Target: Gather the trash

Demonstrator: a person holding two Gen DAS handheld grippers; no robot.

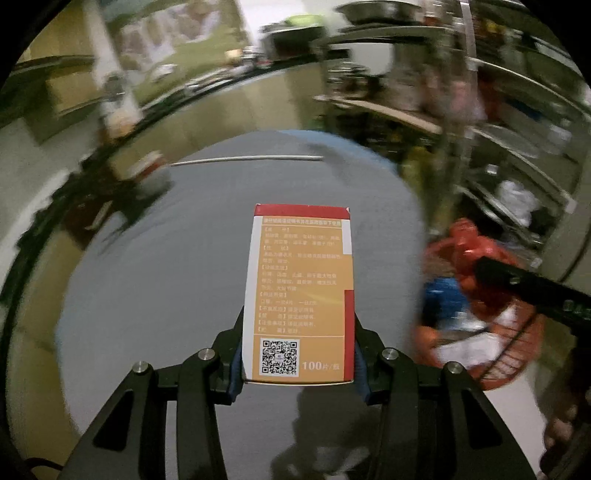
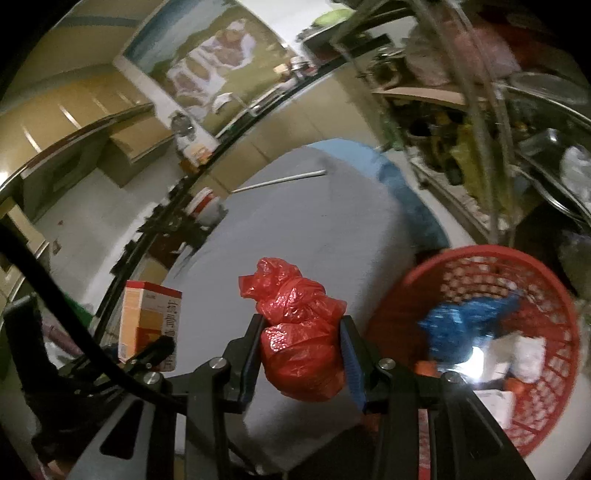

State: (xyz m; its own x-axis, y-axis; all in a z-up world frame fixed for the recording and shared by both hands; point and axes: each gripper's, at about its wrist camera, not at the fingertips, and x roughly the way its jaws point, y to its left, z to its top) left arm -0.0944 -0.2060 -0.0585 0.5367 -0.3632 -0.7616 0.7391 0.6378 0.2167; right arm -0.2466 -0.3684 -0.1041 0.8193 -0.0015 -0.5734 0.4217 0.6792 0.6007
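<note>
Your right tongs [image 2: 301, 354], clenched on the red bag [image 2: 299, 332], sit just left of the red basket [image 2: 546, 295]; your left tongs [image 1: 298, 354] grip the upright box [image 1: 299, 288], farther left

A cluttered home kitchen.
Metal shelving [image 1: 517, 122] stacked with steel basins [image 1: 373, 11] and pans, beige cabinets [image 2: 74, 107] along the wall, a grey cloth-covered tabletop [image 2: 314, 221] in the middle.
</note>
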